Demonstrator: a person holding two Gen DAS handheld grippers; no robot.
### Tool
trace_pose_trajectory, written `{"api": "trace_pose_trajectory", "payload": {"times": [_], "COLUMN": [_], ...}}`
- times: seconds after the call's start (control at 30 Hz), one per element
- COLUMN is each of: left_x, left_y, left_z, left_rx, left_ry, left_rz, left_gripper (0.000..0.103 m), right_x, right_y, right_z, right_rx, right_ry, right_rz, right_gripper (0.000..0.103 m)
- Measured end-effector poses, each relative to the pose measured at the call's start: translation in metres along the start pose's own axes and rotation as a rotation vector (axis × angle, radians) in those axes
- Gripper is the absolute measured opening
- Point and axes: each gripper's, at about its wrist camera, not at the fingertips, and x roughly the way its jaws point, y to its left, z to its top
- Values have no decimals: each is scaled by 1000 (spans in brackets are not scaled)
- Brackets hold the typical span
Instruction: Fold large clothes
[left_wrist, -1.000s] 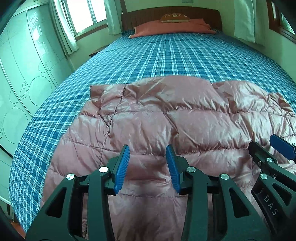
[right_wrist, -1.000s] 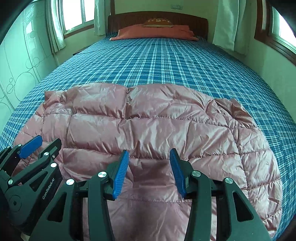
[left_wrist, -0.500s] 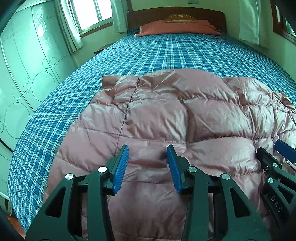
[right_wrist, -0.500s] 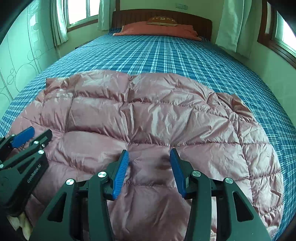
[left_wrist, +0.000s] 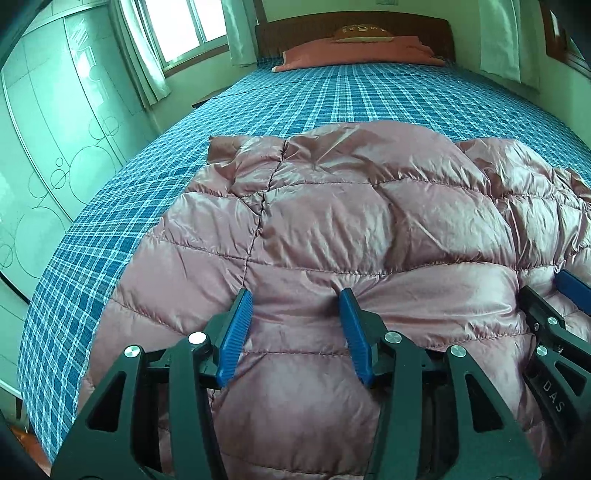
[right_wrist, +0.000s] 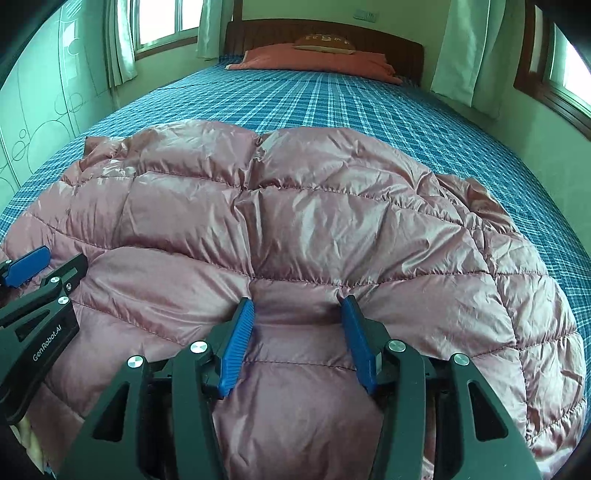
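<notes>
Between the blue pads of the left tool (left_wrist: 295, 314) bulges a fold of the pink quilted down jacket (left_wrist: 351, 229), the jaws standing wide apart with their tips pressed into the puffy fabric and not closed on it. Just to its right, the right tool (right_wrist: 297, 321) sits the same way: jaws spread wide, pad tips sunk into a quilted panel of the jacket (right_wrist: 295, 229), a hump of fabric rising between them without being pinched. Each tool shows at the edge of the other's view, the right tool (left_wrist: 554, 321) at the right side of the left wrist view and the left tool (right_wrist: 33, 295) at the left side of the right wrist view, so the two work side by side along the near part of the garment. Spread flat and wide, the jacket lies across the foot end of the bed (right_wrist: 369, 107), its shiny surface crossed by stitched seams, a crumpled edge at its far left corner and rumpled folds along its right side. Beyond it stretches a blue plaid sheet (left_wrist: 332, 99) up to an orange pillow (right_wrist: 314, 61) against a dark wooden headboard (right_wrist: 402, 50). Pale curtains (right_wrist: 461, 48) hang beside windows on both sides, and a wardrobe (left_wrist: 48, 147) with circle patterns stands to the left.
</notes>
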Motion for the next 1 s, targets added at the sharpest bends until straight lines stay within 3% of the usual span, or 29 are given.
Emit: {"api": "trace_pose_trajectory", "payload": {"times": [0.17,0.27,0.5,0.57,0.7,0.87,1.0], "left_x": [-8,-15,-19,-8,20,40,39], "left_y": [15,36,111,130,157,156,140], "left_z": [3,6,6,4,-6,-21,-20], "left_rx": [-48,-93,-296,-367,-533,-658,-628], "left_ry": [15,13,45,85,202,258,236], "left_rz": [-29,-9,-31,-99,-308,-491,-464], "left_gripper": [50,57,62,65,65,66,68], "right_x": [0,-1,-2,-3,-4,-4,-4], "right_y": [1,1,0,0,-1,-1,-1], "right_z": [-2,-2,-3,-3,-3,-3,-3], "right_rx": [2,3,6,8,13,13,12], "right_ry": [-3,-5,-10,-10,-12,-12,-12], "right_rz": [0,1,3,6,10,10,8], "right_gripper": [51,51,51,51,51,51,51]}}
